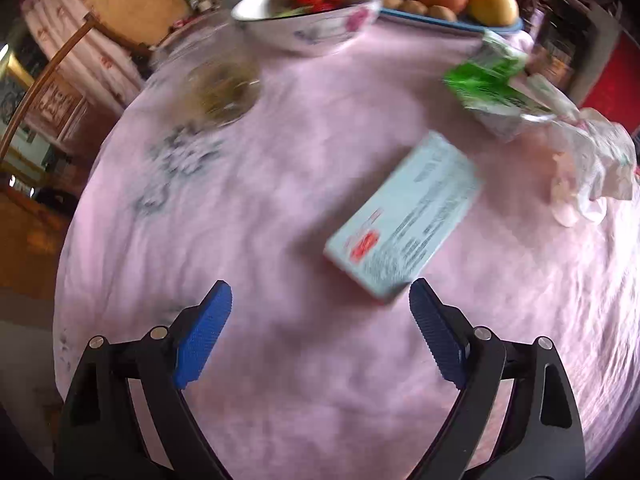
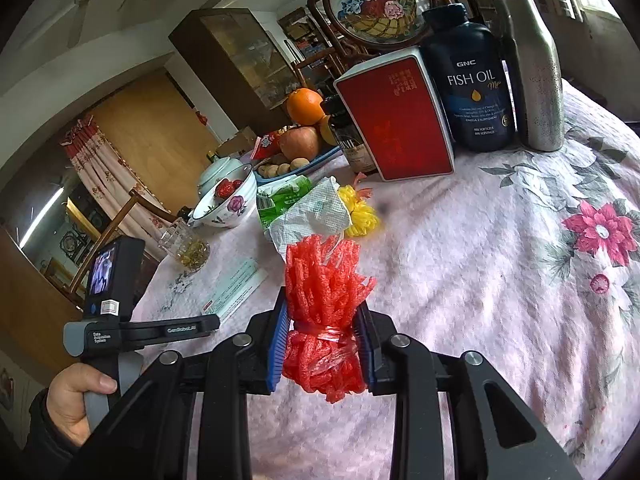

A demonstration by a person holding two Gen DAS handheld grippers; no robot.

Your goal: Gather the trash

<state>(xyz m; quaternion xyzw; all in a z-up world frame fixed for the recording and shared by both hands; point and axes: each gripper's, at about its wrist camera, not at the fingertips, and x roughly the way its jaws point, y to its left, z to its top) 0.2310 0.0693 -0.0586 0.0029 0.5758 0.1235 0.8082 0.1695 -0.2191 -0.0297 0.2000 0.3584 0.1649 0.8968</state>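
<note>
We are clamping a red foam net between the blue pads of our right gripper, above the pink cloth. Our left gripper is hanging spread wide over the cloth, holding nothing. Just beyond its right pad a pale box is lying flat. Farther off, a crumpled tissue, a yellow net and a green wrapper are sitting together. Behind them, a bowl is holding strawberries.
</note>
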